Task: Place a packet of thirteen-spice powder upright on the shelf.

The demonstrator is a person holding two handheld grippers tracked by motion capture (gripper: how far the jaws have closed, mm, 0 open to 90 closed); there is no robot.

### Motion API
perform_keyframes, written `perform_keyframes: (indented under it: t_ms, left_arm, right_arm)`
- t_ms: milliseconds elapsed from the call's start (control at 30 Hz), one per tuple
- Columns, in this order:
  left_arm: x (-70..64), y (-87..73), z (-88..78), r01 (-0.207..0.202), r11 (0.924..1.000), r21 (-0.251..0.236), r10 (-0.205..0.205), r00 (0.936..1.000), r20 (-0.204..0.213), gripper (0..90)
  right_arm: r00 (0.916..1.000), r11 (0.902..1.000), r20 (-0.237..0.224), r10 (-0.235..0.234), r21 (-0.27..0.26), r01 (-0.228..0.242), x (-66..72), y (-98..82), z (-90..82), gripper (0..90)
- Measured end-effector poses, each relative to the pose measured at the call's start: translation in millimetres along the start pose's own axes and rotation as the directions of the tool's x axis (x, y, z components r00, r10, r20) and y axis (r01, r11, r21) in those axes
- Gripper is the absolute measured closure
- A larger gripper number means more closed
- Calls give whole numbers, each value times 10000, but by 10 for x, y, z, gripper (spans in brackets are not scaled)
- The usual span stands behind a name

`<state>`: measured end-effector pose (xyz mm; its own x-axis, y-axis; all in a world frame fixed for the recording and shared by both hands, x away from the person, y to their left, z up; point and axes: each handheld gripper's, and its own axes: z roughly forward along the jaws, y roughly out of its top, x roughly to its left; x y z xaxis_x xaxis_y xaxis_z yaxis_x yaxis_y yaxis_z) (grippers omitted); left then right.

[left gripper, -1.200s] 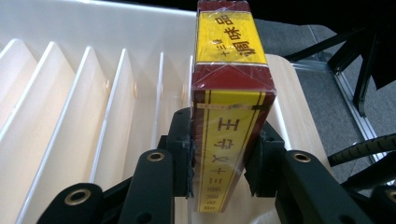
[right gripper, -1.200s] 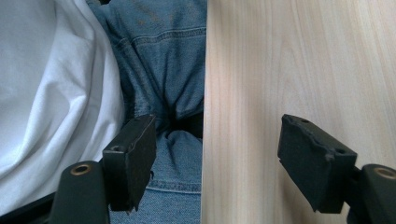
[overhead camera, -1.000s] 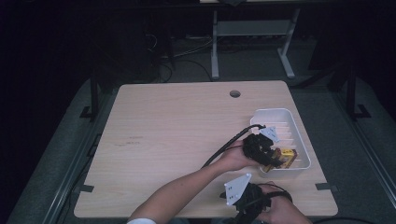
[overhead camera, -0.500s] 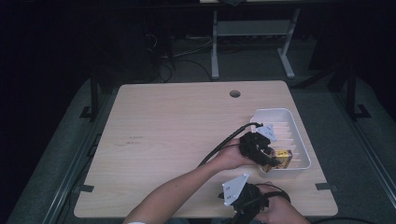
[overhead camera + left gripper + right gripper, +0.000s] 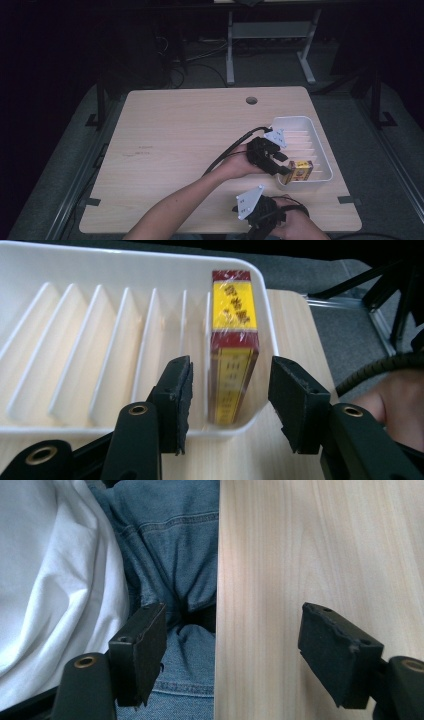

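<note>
- The left gripper (image 5: 227, 400) hangs spread, its jaws either side of the yellow-and-red box (image 5: 232, 347) without touching; the right gripper (image 5: 232, 655) idles spread at the table (image 5: 190, 140) edge
- The box stands on edge in the white tray (image 5: 150, 270)'s end slot
- Likely a placing step: the person should draw straight back so neither jaw clips the box or the rim

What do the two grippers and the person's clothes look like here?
Both the left gripper and the right gripper are black, each topped by a grey three-cornered plate. Each has two blocky black jaws with brass-coloured rivets at the base. A black cable trails from the left gripper. The person wears a white top and blue jeans; forearms are unsleeved.
</note>
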<state>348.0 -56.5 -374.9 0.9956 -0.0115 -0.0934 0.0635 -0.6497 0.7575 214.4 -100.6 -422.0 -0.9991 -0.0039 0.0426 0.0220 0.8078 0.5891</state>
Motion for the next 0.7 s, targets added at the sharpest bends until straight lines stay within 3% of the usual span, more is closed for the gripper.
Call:
perform_keyframes:
  t_ms: [367,700]
  left_arm:
    - [-35,-193,-314,270,9996,-67,-273,9980,-564,481]
    - [-63,-512,-692,811,9966,-138,-822,9909,-1066,465]
  right_arm:
    - [9997,9996,141,205,-172,-203,-38,-40,-63,268]
    - [9995,9993,161,259,-275,-255,-34,-37,-63,268]
